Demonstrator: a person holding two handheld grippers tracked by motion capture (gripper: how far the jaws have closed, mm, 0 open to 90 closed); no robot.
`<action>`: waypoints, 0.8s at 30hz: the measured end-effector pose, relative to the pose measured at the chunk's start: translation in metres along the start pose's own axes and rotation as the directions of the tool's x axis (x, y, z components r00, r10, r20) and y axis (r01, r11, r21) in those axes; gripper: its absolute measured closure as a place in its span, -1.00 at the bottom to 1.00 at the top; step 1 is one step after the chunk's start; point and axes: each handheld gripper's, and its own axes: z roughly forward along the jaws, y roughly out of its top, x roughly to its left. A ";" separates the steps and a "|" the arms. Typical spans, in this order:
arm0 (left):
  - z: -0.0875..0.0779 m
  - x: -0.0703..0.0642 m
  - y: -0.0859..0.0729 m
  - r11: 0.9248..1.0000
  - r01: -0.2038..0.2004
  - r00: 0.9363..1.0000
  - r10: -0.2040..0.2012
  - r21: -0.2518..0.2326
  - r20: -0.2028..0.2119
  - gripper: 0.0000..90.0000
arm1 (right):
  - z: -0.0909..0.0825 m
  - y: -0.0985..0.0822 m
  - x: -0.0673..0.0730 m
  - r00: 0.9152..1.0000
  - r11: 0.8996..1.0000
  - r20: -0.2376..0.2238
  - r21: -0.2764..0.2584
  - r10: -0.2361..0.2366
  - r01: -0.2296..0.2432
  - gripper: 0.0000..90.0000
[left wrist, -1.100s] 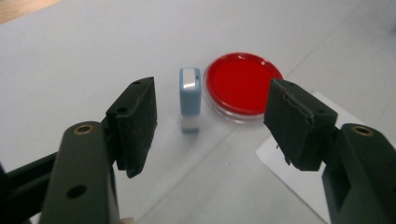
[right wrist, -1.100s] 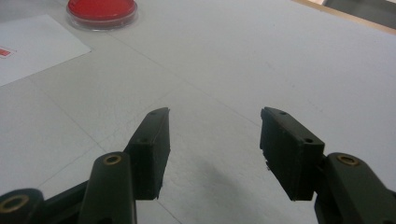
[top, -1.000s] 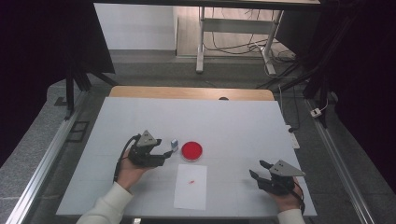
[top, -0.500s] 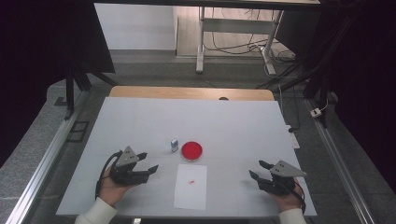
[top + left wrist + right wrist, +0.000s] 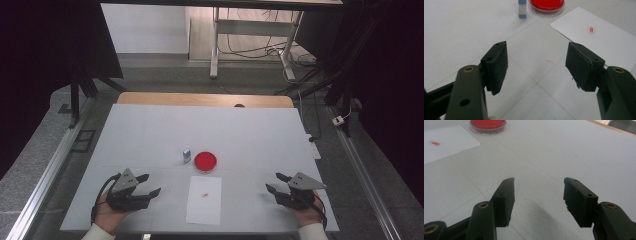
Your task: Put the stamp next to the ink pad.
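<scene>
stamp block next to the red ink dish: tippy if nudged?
Probably. The stamp block stands upright, tall and narrow, so a high sideways push would likely topple it. It looks small and rigid, likely light. It stands close beside the red ink dish, so it might knock that.

White table, wood edge far. Near middle: red dish, small stamp block just left. Paper sheet nearer.

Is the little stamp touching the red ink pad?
Apart. In the high view, a strip of white table separates the stamp from the red ink pad.
</scene>
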 end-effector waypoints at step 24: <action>0.004 0.001 0.001 1.000 -0.002 1.000 0.002 0.009 0.009 -0.23 | 0.000 0.000 0.001 1.000 1.000 -0.004 -0.002 -0.005 0.005 -0.08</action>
